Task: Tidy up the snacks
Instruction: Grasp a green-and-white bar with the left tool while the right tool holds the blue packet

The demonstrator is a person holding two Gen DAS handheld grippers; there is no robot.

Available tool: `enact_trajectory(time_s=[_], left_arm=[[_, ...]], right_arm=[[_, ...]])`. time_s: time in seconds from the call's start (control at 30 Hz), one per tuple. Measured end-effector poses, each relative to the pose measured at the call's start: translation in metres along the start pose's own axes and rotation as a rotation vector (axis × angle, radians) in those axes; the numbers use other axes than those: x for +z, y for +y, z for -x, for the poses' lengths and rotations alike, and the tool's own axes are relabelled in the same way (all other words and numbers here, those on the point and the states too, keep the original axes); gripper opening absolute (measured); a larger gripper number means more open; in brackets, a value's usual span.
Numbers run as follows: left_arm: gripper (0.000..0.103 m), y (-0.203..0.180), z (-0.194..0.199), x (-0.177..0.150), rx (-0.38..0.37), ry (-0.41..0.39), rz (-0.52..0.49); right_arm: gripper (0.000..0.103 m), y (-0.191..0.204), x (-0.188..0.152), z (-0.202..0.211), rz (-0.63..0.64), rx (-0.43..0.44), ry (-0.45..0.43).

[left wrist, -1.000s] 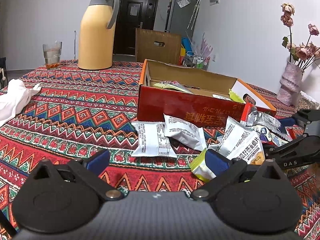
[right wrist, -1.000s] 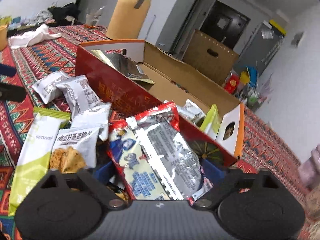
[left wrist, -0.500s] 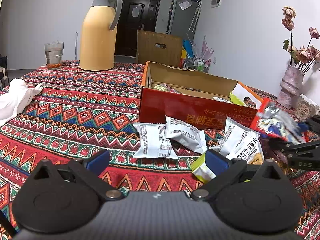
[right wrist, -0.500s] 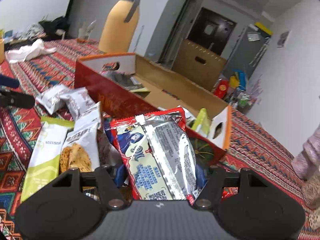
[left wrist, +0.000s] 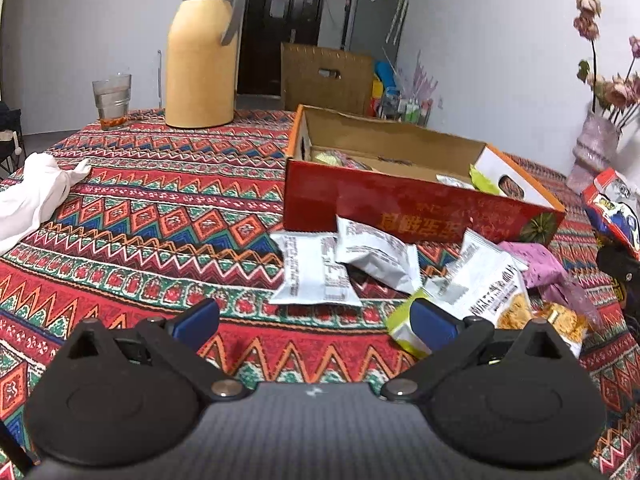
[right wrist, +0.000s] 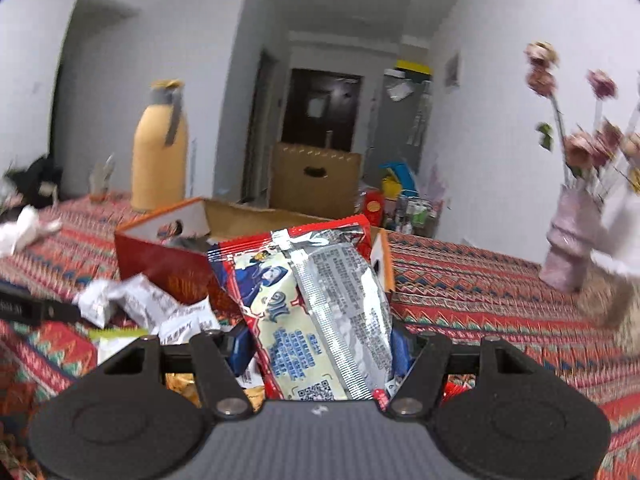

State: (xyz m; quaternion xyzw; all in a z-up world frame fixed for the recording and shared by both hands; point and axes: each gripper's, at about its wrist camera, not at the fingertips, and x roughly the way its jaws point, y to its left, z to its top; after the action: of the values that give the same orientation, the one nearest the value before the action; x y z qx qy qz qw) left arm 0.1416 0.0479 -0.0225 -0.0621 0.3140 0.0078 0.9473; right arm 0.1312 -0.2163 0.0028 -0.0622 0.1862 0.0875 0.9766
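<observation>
My right gripper (right wrist: 322, 350) is shut on a red and silver snack packet (right wrist: 316, 304) and holds it up in the air; the packet also shows at the right edge of the left wrist view (left wrist: 614, 210). An open red cardboard box (left wrist: 400, 204) with several packets inside stands on the patterned tablecloth; the right wrist view shows it behind the packet (right wrist: 160, 268). White packets (left wrist: 316, 272), a pumpkin crisp packet (left wrist: 492, 296) and a purple packet (left wrist: 548, 268) lie in front of the box. My left gripper (left wrist: 314, 320) is open and empty, low over the cloth.
A yellow thermos jug (left wrist: 200, 52) and a glass (left wrist: 112, 100) stand at the far side. A white cloth (left wrist: 36, 192) lies at the left. A pink vase with dried flowers (left wrist: 596, 148) stands at the right. A brown carton (left wrist: 326, 76) sits beyond the table.
My right gripper has closed on the red and silver packet and lifted it up off the pile, uncovering a purple packet. My left gripper has stayed put and open.
</observation>
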Motion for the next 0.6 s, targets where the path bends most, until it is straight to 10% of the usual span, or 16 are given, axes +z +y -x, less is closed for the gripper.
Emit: enact_trajectory(time_s=[0.6], left_arm=[[0.103,-0.1,-0.022,-0.005,0.019,0.156,-0.086]], right_arm=[[0.064,-0.017,-0.015,0.02,-0.08,0.03,-0.049]])
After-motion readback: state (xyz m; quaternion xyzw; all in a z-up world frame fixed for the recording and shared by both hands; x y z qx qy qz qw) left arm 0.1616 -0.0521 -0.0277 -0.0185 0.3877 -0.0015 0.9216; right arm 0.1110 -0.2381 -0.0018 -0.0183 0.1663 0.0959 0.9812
